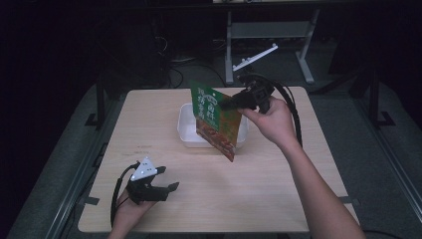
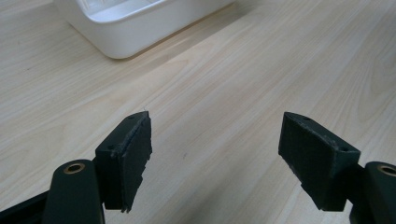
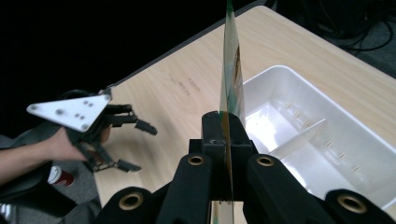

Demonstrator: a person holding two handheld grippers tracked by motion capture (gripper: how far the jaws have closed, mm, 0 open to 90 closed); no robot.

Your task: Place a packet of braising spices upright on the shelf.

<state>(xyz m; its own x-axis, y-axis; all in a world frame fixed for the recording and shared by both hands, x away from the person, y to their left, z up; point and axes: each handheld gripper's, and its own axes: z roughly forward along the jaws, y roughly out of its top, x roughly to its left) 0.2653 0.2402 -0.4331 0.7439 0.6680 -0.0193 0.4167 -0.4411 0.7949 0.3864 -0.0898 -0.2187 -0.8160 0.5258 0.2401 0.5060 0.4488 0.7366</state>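
We see the right gripper (image 1: 230, 105) with its jaws clamped flat on the edge of a green and orange snack pouch (image 1: 215, 119), which hangs lifted over the white divided tray (image 1: 185, 133). In the right gripper view the pouch (image 3: 231, 79) stands edge-on, rising straight up from between the closed jaws, with the tray (image 3: 327, 140) just to their right. The left gripper (image 1: 166, 191) rests low near the wooden table's (image 1: 259, 184) front edge, jaws spread wide with nothing but bare tabletop between them (image 2: 215, 154).
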